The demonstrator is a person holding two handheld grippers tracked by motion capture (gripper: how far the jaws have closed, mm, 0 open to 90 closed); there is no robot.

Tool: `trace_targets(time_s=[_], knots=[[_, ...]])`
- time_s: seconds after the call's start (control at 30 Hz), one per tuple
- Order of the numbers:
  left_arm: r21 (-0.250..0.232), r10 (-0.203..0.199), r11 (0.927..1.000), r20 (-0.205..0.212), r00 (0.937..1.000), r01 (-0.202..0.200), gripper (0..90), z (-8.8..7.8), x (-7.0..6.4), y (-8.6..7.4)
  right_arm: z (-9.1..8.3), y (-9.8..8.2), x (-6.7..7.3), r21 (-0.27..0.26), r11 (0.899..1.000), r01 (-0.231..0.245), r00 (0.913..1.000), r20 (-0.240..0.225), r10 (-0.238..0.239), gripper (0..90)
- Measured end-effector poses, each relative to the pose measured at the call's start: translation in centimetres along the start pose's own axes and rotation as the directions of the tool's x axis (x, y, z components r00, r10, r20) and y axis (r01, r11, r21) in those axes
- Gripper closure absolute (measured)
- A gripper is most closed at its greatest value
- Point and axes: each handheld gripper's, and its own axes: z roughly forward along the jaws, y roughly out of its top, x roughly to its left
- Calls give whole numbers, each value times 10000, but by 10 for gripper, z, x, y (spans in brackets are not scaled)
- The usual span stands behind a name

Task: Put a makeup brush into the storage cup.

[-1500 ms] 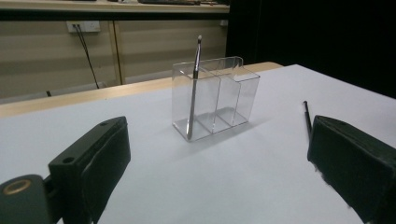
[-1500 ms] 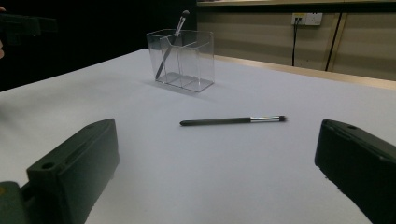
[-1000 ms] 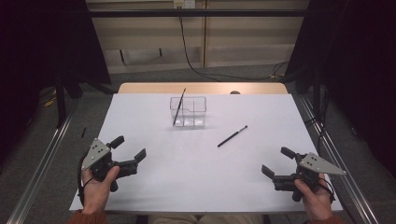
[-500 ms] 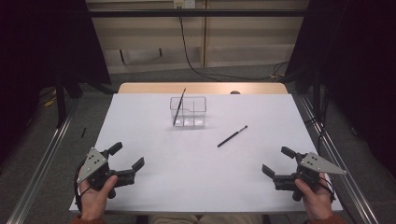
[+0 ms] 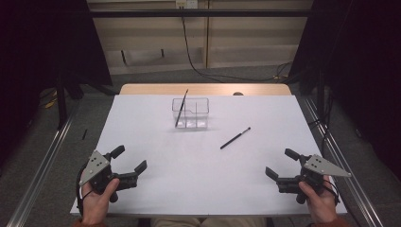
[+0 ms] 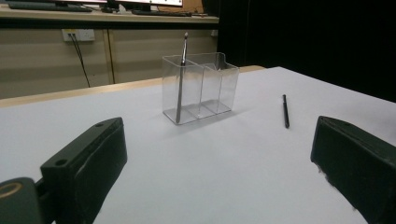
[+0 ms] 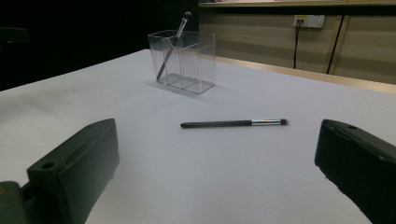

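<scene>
Both the left gripper [image 5: 128, 161] and the right gripper [image 5: 281, 163] rest with jaws wide, holding nothing. A thin black brush [image 5: 235, 138] lies loose on the white tabletop [image 5: 198, 189]. The clear plastic divided holder [image 5: 191, 113] blurs the lower shaft of its slim upright brush [image 5: 181, 109].

On the table [image 5: 156, 189], the clear organizer [image 5: 190, 113] sits at twelve o'clock with one brush [image 5: 181, 109] leaning in its left compartment; another brush [image 5: 235, 138] lies at its four o'clock, well apart.
</scene>
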Motion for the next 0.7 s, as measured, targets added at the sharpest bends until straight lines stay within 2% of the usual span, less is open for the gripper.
trace_targets(time_s=[0.3, 0.43, 0.7], knots=[[-48, -231, 9997, -130, 9996, 230, 35, -5, 0, -1, 3, 2, 1, -45, 10000, 59, 10000, -42, -59, 0], [92, 31, 10000, 0, 10000, -31, 34, -3, -2, -1, 8, 3, 0, -17, 10000, 32, 9999, -107, -32, 0], [133, 105, 9999, 54, 9999, -106, 34, -3, -4, 0, 10, 15, -6, -245, 9997, 6, 9999, -165, -10, 0]])
